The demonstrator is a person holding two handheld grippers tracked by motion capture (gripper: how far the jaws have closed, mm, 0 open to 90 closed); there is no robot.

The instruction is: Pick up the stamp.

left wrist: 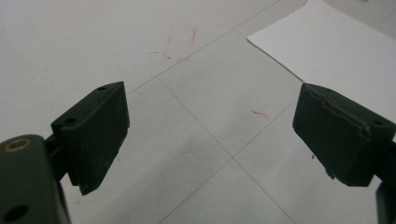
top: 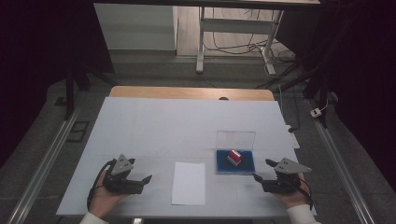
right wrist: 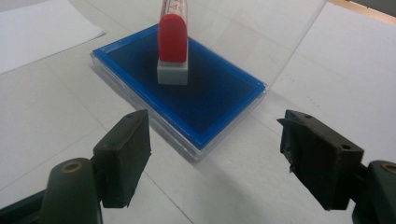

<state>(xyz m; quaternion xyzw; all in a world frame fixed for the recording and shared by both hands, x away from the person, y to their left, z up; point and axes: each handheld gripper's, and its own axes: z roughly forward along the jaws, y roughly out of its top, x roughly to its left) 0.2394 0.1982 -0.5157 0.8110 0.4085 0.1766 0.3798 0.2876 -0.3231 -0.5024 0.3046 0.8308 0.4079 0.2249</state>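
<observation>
Both grippers, left gripper [top: 148, 178] and right gripper [top: 260, 170], jaws wide, empty; likely pre-grasp, next probably red stamp [right wrist: 173, 43] on blue ink pad [right wrist: 219, 95].

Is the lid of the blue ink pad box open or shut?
Open. The clear lid stands up behind the blue ink pad box, and the red stamp stands upright on the pad.

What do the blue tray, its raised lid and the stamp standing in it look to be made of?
Blue tray: probably a rigid plastic case around a dark, matte ink pad, judging by the glossy rim. Lid: clear hard plastic, since the table shows through it. Stamp: smooth red plastic handle on a pale grey base, apparently plastic too.
</observation>
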